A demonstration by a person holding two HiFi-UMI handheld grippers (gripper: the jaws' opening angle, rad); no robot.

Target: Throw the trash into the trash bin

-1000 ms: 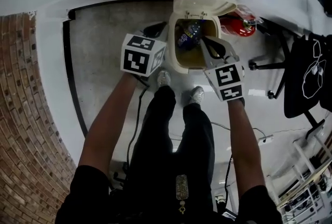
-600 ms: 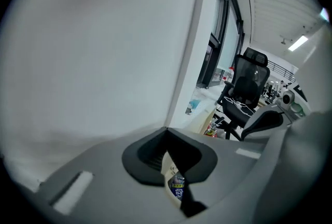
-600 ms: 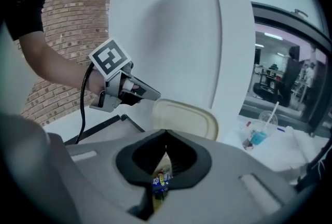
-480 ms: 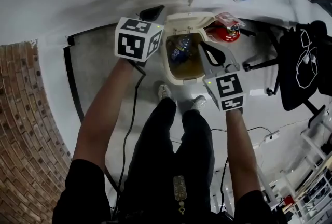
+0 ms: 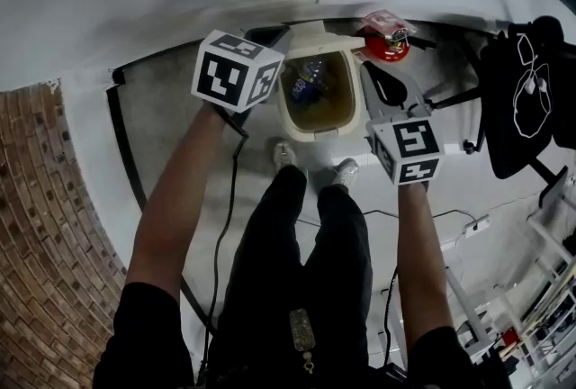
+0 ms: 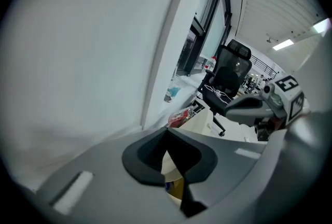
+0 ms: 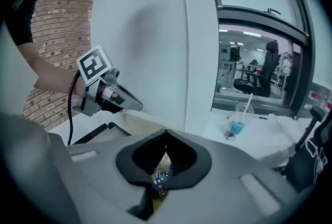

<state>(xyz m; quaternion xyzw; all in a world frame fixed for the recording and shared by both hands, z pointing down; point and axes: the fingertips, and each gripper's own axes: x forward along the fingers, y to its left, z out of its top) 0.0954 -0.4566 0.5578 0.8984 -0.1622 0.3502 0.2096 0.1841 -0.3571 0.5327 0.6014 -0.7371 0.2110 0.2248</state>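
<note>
Trash bin (image 5: pixel 315 133) holds a bottle (image 5: pixel 310 81), red extinguisher (image 5: pixel 385 45) beside it; left claw (image 6: pixel 167 132) and right claw (image 7: pixel 166 135) closed, empty.

Layout from the head view: the trash bin (image 5: pixel 317 133) stood on the floor (image 5: pixel 171 108) just before the person's shoes (image 5: pixel 284 155), a bottle (image 5: pixel 310 79) inside it, the left claw (image 5: pixel 273 36) at its left rim, the right claw (image 5: pixel 376 76) at its right, a fire extinguisher (image 5: pixel 385 43) behind to the right, and an office chair (image 5: pixel 517 99) farther right.

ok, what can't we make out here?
Trash bin contents under the bottle: head view, dark and too small.
Bin in both gripper views: only a sliver shows past the left gripper and right gripper.
Red item behind bin: head view, too small to identify.
</note>
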